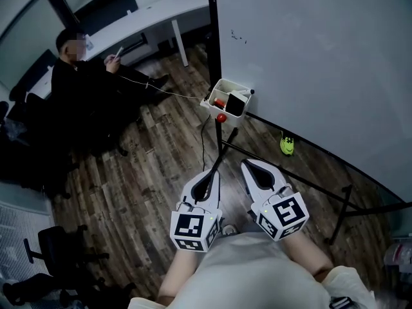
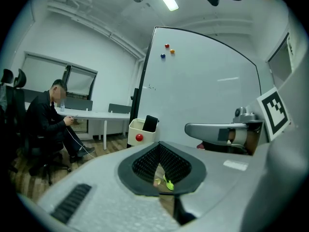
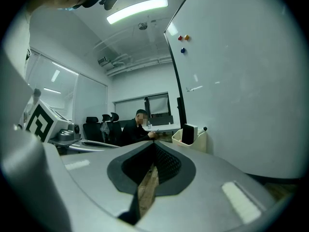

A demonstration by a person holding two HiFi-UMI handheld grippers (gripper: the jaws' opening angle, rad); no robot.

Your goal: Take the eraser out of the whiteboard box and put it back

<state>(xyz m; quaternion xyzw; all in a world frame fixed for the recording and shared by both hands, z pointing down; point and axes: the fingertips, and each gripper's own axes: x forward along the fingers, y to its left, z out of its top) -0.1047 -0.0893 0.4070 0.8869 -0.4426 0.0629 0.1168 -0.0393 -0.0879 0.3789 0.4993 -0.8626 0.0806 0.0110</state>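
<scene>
Holding both grippers shut, short of the whiteboard box

Only the head view takes in the floor: a bright green object [image 1: 287, 145] lies on the wood planks at centre right, and a thin cable [image 1: 174, 94] runs from the seated person [image 1: 77, 82] at upper left across to the whiteboard box [image 1: 214, 94]. The two gripper views instead show the board's upper part, with small coloured magnets [image 2: 167, 46] high on it, and a ceiling light [image 3: 137, 9] in the right gripper view. That view also shows a row of office chairs [image 3: 104, 122] at middle left.

A white desk [image 1: 154, 11] crosses the top of the head view. The black legs of the whiteboard stand [image 1: 309, 179] spread over the floor, and one slants down from under the box toward the gripper tips.

The eraser [image 1: 236, 103], black, stands upright in the box, which hangs at the board's lower left corner with a red knob [image 1: 221, 117] on its front. The left gripper [image 1: 215, 171] and right gripper [image 1: 247, 166] sit side by side at lower centre, both pointing up the frame at the box and well apart from it. Each has its jaws pressed together, pinching nothing.
</scene>
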